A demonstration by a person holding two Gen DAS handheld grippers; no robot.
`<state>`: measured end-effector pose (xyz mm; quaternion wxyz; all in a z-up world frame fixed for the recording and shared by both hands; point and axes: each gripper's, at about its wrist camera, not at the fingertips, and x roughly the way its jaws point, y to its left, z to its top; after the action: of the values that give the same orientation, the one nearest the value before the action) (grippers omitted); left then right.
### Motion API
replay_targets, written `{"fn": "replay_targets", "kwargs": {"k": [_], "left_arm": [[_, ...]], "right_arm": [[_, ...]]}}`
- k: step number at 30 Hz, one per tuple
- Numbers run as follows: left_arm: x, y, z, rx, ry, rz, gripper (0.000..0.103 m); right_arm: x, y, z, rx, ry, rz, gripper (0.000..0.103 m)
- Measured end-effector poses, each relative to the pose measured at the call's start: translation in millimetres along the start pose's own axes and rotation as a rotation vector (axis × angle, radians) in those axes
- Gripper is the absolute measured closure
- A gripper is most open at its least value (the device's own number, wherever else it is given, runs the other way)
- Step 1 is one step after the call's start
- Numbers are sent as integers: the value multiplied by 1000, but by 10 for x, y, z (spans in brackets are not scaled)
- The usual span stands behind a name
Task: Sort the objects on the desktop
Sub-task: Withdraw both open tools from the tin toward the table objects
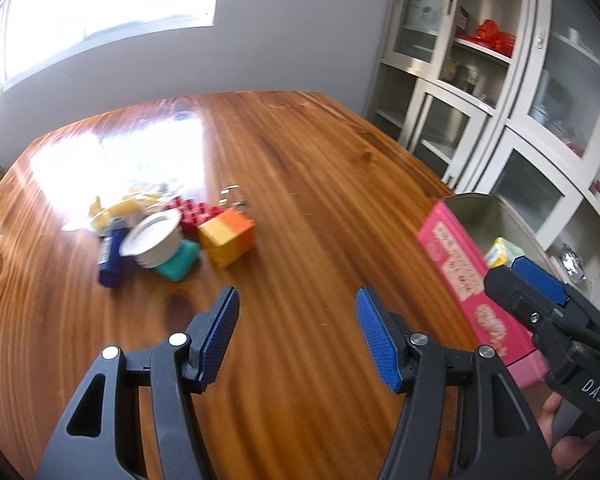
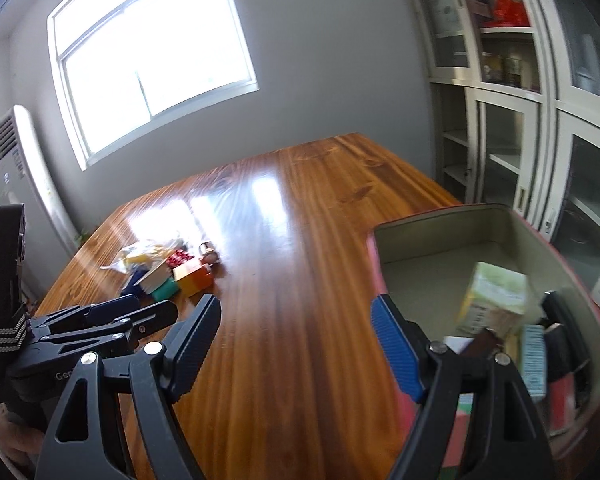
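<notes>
A heap of small objects lies on the wooden table point(image 1: 320, 184): an orange and yellow block point(image 1: 228, 240), a white cup point(image 1: 152, 240), a teal piece point(image 1: 178, 264), a dark blue item point(image 1: 110, 260), a red brick point(image 1: 192, 212) and a yellow bag point(image 1: 120, 204). My left gripper point(image 1: 298, 300) is open and empty, a short way in front of the heap. A pink tin box point(image 1: 460, 268) stands to the right. My right gripper point(image 2: 296, 312) is open and empty beside the box's point(image 2: 480, 216) left wall. The heap point(image 2: 180, 272) shows far left in the right wrist view.
Inside the box lie a green and yellow carton point(image 2: 496, 296), a light blue packet point(image 2: 534, 356) and other blurred items. White glass-door cabinets point(image 1: 500, 100) stand past the table's right edge. An air conditioner point(image 2: 16, 168) and a window point(image 2: 148, 48) are at the back.
</notes>
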<state>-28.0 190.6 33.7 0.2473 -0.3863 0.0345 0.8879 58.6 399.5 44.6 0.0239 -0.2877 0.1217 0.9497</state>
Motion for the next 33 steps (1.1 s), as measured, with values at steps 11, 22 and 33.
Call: {"fn": "replay_targets", "kwargs": {"k": [11,22,33], "left_arm": [[24,749,-64,-65,28,148,38],[237,1209,58,-79,54,241,38],[540,1399,130,-94,97,235,38]], "right_arm": [[373,444,-45,-90,84,63,22],[643,651,-56,-106,116,97,22],[794,586,-91,-91,147,108,22]]}}
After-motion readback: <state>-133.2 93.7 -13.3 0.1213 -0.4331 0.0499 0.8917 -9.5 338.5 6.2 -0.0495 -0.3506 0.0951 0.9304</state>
